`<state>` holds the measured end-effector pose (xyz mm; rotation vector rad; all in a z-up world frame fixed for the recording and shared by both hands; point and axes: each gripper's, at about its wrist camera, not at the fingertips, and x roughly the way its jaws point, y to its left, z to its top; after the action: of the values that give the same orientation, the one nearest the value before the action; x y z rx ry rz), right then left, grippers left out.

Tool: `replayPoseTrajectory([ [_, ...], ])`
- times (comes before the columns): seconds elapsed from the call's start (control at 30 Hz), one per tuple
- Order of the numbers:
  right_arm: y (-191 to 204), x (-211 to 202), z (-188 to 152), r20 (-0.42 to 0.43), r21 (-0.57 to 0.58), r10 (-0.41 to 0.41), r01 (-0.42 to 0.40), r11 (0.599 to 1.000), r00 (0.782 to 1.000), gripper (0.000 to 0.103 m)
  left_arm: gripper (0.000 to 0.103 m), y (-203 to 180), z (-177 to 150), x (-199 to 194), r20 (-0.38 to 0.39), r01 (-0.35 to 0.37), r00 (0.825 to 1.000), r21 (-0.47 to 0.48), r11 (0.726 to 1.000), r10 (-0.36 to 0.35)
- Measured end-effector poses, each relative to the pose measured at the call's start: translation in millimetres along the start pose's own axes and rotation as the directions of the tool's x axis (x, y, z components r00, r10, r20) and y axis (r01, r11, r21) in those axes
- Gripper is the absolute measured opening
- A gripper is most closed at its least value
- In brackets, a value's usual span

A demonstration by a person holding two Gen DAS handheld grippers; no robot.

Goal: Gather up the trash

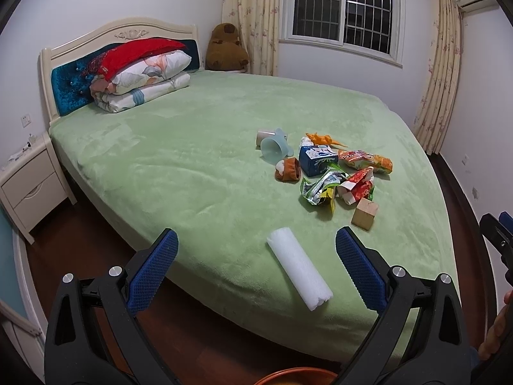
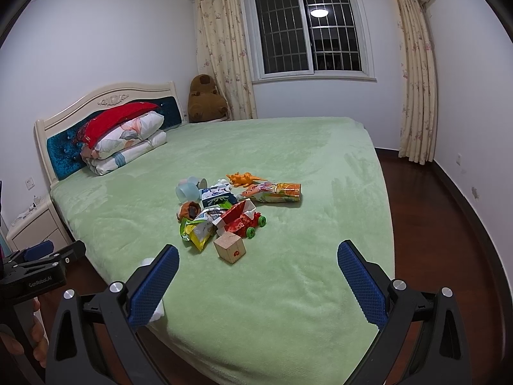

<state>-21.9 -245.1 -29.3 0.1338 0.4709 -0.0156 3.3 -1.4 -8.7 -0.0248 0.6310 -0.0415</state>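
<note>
Both grippers are spread wide and hold nothing: my left gripper (image 1: 256,268) hangs over the near edge of the bed (image 1: 198,147), my right gripper (image 2: 258,276) beside it. Between my left fingers lies a white foam roll (image 1: 299,272). Ahead of my right gripper stands a wooden block (image 2: 230,249), then crumpled snack wrappers (image 2: 198,227), a blue carton (image 2: 216,195) and an orange snack bag (image 2: 275,192).

i see a big bed (image 1: 192,134) with a soft green cover. folded blankets (image 1: 141,77) sit by the headboard (image 1: 64,64). a brown stuffed bear (image 1: 226,48) sits in the corner, beside the flowery curtain (image 1: 253,19) and the dark window (image 1: 343,6).
</note>
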Motion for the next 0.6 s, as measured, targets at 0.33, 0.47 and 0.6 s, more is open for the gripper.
replayPoseTrajectory([
  [0.33, -0.1, 0.0, -0.2, -0.001, 0.001, 0.0, 0.0, 1.0, 1.0, 0.098, 0.096, -0.8, -0.7, 0.7, -0.004, 0.001, 1.0, 0.0, 1.0, -0.001],
  [0.47, -0.4, 0.1, -0.4, -0.002, 0.002, 0.001, -0.001, 1.0, 1.0, 0.098, 0.096, -0.7, -1.2, 1.3, -0.007, 0.005, 1.0, -0.002, 1.0, -0.005],
  [0.6, -0.3, 0.3, -0.2, -0.002, 0.002, 0.0, 0.0, 1.0, 1.0, 0.098, 0.096, -0.8, -2.3, 3.7, -0.015, 0.01, 1.0, -0.006, 1.0, -0.01],
])
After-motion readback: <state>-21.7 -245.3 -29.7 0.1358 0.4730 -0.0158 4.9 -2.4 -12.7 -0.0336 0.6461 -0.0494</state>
